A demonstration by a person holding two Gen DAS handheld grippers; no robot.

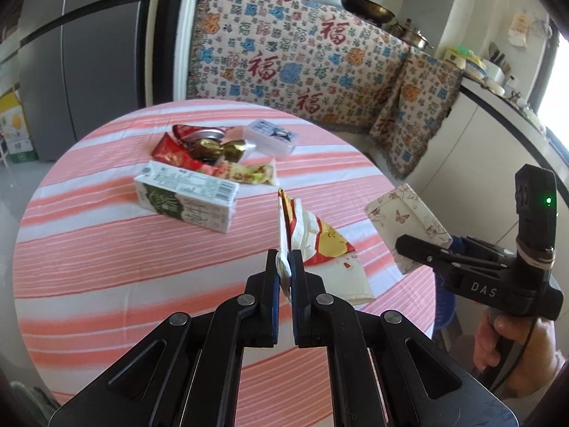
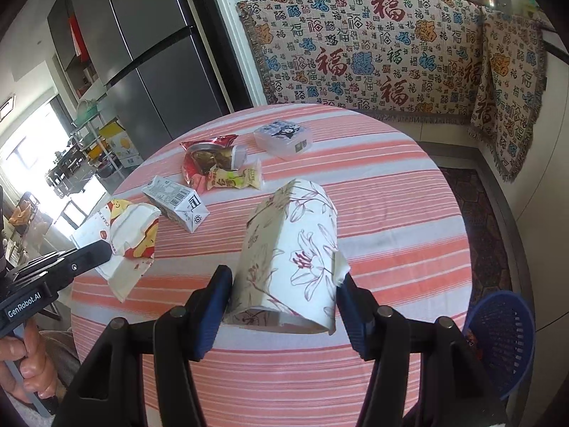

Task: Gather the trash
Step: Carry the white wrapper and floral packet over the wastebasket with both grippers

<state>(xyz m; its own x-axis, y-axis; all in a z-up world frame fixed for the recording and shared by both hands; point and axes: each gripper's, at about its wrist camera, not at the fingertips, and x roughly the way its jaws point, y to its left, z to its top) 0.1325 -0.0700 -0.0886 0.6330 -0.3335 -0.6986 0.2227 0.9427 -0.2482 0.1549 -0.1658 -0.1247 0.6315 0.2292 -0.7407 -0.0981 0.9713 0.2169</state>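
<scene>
left tool (image 1: 284, 267) pinching upright wrapper (image 1: 313, 235), right tool (image 2: 284, 295) clamping floral carton (image 2: 295, 249) pointing away

Both wrist cams sit just behind their own claws, angled down across the striped table (image 1: 106, 249) toward the blanket (image 1: 284, 57). Left view catches the right claw (image 1: 409, 249) at right; right view catches the left claw (image 2: 103, 249) at left. Shared: table, carton (image 1: 188, 195), blanket.

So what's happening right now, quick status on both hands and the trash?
Left gripper shut on cartoon wrapper. Right gripper shut on floral paper box. Milk carton, snack wrappers on table. Blue basket at right, path open.
</scene>
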